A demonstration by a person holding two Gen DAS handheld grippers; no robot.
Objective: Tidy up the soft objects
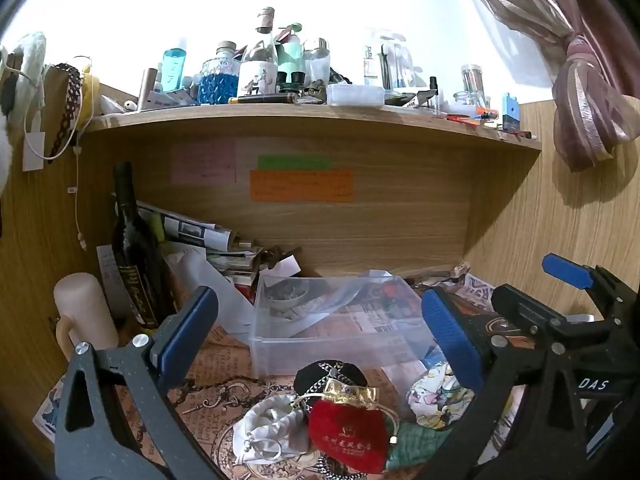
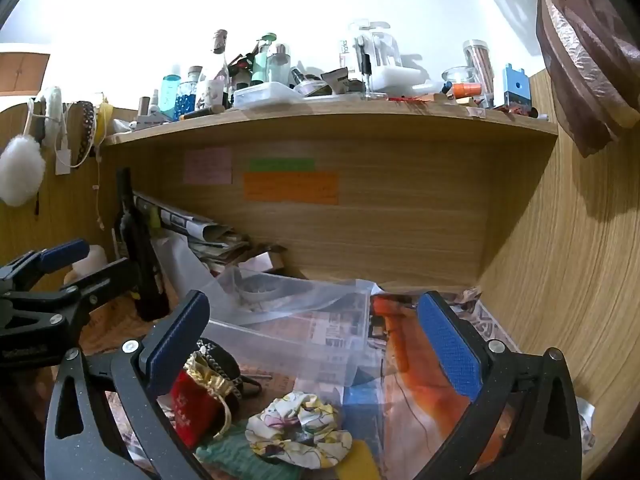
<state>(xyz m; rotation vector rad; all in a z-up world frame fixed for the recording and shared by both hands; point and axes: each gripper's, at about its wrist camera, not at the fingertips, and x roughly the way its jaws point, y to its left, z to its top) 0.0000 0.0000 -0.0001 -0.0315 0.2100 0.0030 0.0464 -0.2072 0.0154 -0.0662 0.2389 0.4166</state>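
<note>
Soft items lie in a heap on the desk in front of a clear plastic bin (image 1: 280, 344): a red velvet pouch (image 1: 348, 436) with gold trim, a white cloth pouch (image 1: 268, 432), a black pouch (image 1: 320, 376), a floral scrunchie (image 1: 436, 396) and a green knit cloth (image 1: 416, 440). My left gripper (image 1: 320, 340) is open and empty above the heap. My right gripper (image 2: 316, 352) is open and empty above the scrunchie (image 2: 300, 428), with the red pouch (image 2: 192, 408) at its left finger. The bin (image 2: 256, 332) stands just beyond.
A dark wine bottle (image 1: 132, 256) and a cream mug (image 1: 84, 312) stand at the left. Stacked papers (image 1: 208, 240) lie behind the bin. The shelf (image 1: 304, 114) above is crowded with bottles and jars. Wooden walls close in on both sides. A curtain (image 1: 588, 112) hangs at the right.
</note>
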